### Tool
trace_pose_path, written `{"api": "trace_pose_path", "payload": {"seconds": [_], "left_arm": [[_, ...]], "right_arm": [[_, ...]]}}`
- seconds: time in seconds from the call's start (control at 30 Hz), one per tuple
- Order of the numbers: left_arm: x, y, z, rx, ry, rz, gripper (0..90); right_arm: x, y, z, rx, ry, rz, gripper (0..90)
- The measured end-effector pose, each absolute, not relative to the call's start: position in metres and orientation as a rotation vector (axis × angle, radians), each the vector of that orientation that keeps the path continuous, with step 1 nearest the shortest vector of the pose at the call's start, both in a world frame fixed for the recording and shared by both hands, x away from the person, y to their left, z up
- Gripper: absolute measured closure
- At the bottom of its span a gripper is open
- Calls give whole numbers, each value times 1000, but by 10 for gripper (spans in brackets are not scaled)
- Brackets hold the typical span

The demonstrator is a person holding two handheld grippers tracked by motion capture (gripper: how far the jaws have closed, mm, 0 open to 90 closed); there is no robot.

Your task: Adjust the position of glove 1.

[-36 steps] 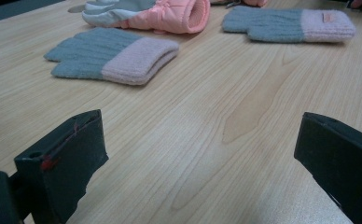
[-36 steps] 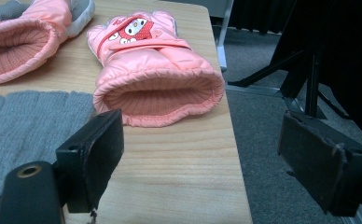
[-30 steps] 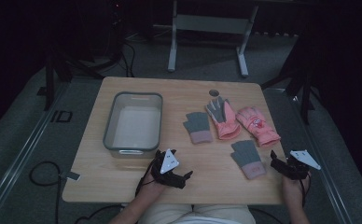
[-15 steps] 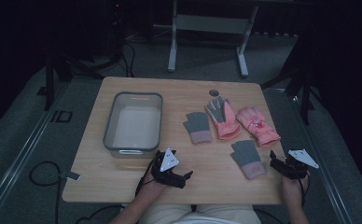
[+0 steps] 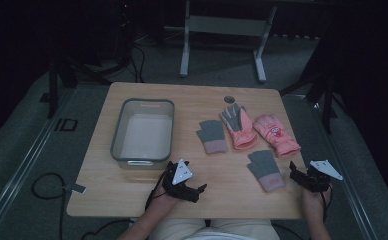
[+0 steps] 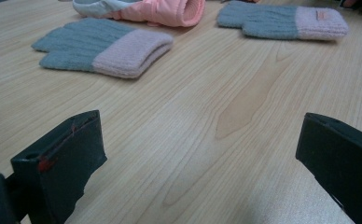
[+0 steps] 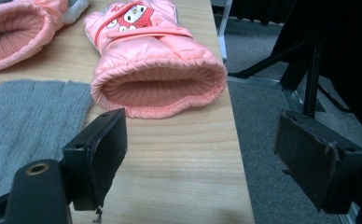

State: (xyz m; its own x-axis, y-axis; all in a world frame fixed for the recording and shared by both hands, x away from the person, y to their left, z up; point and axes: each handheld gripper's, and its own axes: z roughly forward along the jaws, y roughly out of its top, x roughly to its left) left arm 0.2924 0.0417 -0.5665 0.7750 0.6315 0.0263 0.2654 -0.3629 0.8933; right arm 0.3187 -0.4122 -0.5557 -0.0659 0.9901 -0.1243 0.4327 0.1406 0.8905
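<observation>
Four gloves lie on the right half of the wooden table. Two are grey knit with pink cuffs, one mid-table and one nearer me. Two are padded pink gloves. My left gripper rests open near the front edge and faces the grey gloves; nothing lies between its jaws. My right gripper stands open at the table's right front corner, just short of the cuff of the cartoon pink glove, with a grey glove to its left.
A clear plastic bin stands empty on the left half of the table. A round hole is near the table's far edge. The right table edge runs just under my right gripper, with grey floor beyond. Cables lie on the floor at left.
</observation>
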Motion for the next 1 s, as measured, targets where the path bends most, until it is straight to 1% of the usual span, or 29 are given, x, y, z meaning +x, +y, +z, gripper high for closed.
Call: {"api": "trace_pose_path", "payload": {"seconds": [0.17,0.43,0.63,0.8,1.0], "left_arm": [[292,42,-566,1958,681,457,6],[293,43,-567,1950,686,444,6],[292,41,-567,1967,687,463,6],[293,43,-567,1956,693,445,6],[292,41,-567,1969,693,460,6]], "right_arm": [[318,-415,-555,1430,1621,913,157],[318,-411,-553,1454,1678,937,162],[318,-406,-538,1473,1673,944,167],[318,-402,-525,1481,1689,899,167],[321,-399,-511,1495,1698,939,167]]}}
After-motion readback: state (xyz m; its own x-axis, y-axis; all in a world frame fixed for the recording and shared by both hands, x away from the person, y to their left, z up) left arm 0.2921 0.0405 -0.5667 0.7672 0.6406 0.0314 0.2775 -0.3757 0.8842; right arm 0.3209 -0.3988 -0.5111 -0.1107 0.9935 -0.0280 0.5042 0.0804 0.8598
